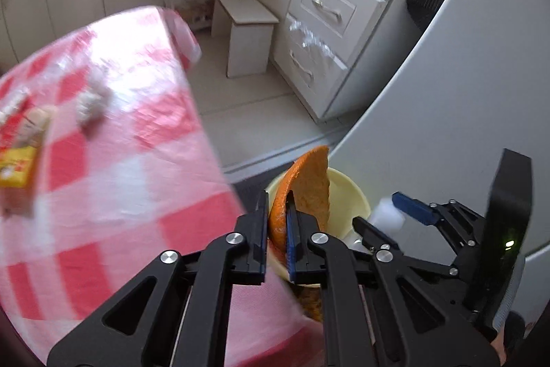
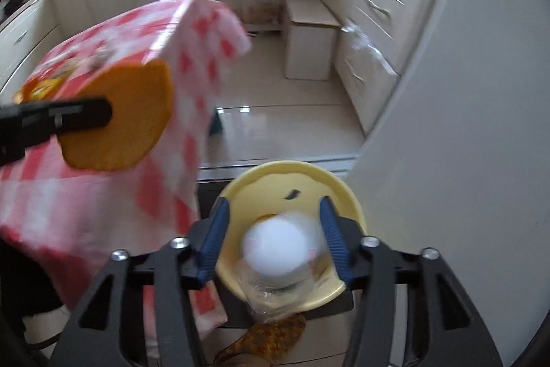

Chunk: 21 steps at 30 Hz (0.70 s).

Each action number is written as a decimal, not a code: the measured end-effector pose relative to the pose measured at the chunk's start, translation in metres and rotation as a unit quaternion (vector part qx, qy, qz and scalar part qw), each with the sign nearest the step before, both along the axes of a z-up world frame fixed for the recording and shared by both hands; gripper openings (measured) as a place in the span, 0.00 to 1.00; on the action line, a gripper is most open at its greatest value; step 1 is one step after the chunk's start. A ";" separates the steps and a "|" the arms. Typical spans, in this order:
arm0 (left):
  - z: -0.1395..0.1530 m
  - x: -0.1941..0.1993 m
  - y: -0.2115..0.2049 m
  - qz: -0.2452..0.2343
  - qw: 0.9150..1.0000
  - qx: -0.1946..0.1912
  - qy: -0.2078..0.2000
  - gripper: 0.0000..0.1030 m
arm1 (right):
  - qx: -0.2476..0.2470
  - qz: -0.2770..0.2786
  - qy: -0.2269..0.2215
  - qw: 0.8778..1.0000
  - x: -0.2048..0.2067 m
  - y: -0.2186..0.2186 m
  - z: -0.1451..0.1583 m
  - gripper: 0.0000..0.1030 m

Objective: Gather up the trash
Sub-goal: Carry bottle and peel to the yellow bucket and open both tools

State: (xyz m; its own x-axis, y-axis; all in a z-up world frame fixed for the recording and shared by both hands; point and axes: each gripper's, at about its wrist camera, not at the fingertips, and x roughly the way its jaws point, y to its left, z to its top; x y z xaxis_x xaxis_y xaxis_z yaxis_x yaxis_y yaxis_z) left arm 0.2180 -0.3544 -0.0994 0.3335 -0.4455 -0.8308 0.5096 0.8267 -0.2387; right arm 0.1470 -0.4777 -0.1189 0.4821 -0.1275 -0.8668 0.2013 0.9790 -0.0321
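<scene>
You are risking a miss: the orange peel point(image 1: 302, 191) is sticking up tall from your left claw point(image 1: 276, 229), which is clamping its lower edge, and it is hanging off the table's edge point(image 1: 220, 153) beside the yellow bin point(image 2: 340, 191), not squarely over it. Your right claw point(image 2: 273, 246) is standing apart around a blurred white wad point(image 2: 275, 250) above the bin; whether it is touching, I cannot tell.

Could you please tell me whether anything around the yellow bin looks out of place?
Yes: a piece of orange peel lies on the floor below the yellow bin, outside it rather than inside.
</scene>
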 end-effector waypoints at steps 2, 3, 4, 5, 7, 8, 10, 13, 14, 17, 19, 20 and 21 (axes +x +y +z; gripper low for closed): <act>-0.014 0.002 -0.011 0.005 1.000 -0.003 0.024 0.07 | 0.012 -0.019 -0.007 1.000 -0.002 -0.013 0.003 0.52; -0.019 0.002 -0.016 0.004 0.999 -0.004 0.033 0.08 | 0.018 -0.029 -0.016 0.999 -0.004 -0.018 0.008 0.52; -0.021 0.002 -0.018 0.002 0.999 -0.004 0.037 0.08 | 0.020 -0.033 -0.022 0.999 -0.006 -0.022 0.011 0.52; -0.023 0.002 -0.022 -0.001 0.999 -0.001 0.037 0.09 | 0.024 -0.038 -0.031 0.998 -0.008 -0.026 0.015 0.53; -0.025 0.001 -0.026 -0.006 0.999 0.001 0.036 0.12 | 0.030 -0.044 -0.047 0.997 -0.012 -0.029 0.024 0.53; -0.025 0.001 -0.026 -0.006 0.999 0.000 0.036 0.13 | 0.033 -0.046 -0.054 0.997 -0.012 -0.030 0.028 0.54; -0.025 0.001 -0.026 -0.006 0.999 0.000 0.035 0.15 | 0.037 -0.048 -0.066 0.996 -0.014 -0.032 0.035 0.55; -0.026 0.003 -0.026 -0.003 0.999 -0.002 0.037 0.17 | 0.042 -0.050 -0.084 0.994 -0.017 -0.032 0.044 0.58; -0.026 0.004 -0.025 -0.001 0.999 -0.003 0.039 0.17 | 0.044 -0.050 -0.088 0.994 -0.018 -0.032 0.047 0.59; -0.024 0.006 -0.024 0.000 0.999 -0.004 0.037 0.20 | 0.046 -0.046 -0.092 0.994 -0.022 -0.029 0.050 0.60; -0.022 0.005 -0.020 -0.001 0.999 -0.002 0.033 0.21 | 0.047 -0.042 -0.090 0.994 -0.021 -0.027 0.049 0.60; -0.020 0.004 -0.017 0.000 1.000 -0.001 0.030 0.23 | 0.048 -0.040 -0.089 0.994 -0.019 -0.026 0.048 0.60; -0.018 0.004 -0.015 0.001 1.000 0.000 0.027 0.24 | 0.050 -0.038 -0.089 0.994 -0.019 -0.024 0.048 0.61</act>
State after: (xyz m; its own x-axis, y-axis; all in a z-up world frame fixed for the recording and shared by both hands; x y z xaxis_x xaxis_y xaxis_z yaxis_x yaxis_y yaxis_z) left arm 0.2221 -0.3690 -0.1178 0.2889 -0.4444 -0.8480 0.4936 0.8281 -0.2658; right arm 0.1282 -0.5022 -0.0705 0.6210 -0.0871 -0.7789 0.2681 0.9575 0.1067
